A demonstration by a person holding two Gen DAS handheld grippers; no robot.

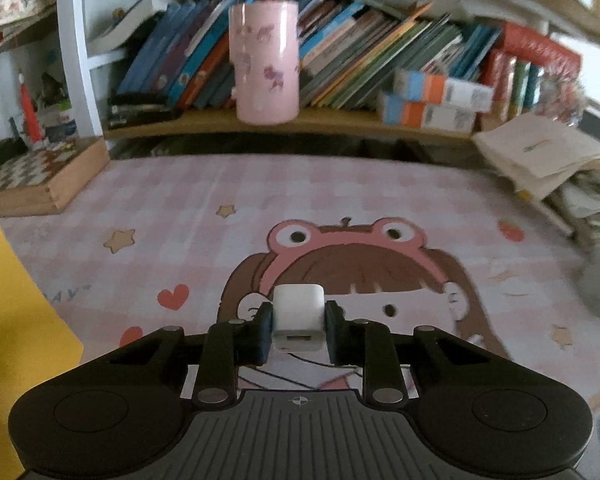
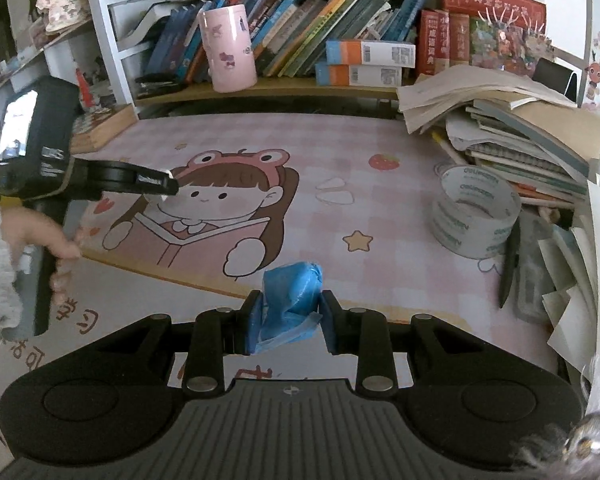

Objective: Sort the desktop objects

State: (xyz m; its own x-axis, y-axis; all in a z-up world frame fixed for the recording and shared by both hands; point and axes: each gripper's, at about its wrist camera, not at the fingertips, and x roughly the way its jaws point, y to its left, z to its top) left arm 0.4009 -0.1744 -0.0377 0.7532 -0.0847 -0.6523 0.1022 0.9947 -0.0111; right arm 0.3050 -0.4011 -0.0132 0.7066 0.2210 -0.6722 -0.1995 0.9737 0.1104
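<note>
The left wrist view looks forward and downward along its own black two-finger gripper [image 1: 299, 326], close over the pink checked cartoon desk mat [image 1: 172, 200], facing the wooden shelf of leaning books [image 1: 380, 60]. The right wrist view sits farther back and to the right, facing the same way. Both share the mat, the shelf and the pink cylindrical printed cup [image 1: 265, 62].

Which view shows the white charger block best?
Left wrist view. The white charger block sits centred and close between the left tool fingers, pads pressed on its sides, USB port facing the camera. In the right wrist view the left tool appears side-on at a distance, with only a white sliver of the block at its tip.
</note>
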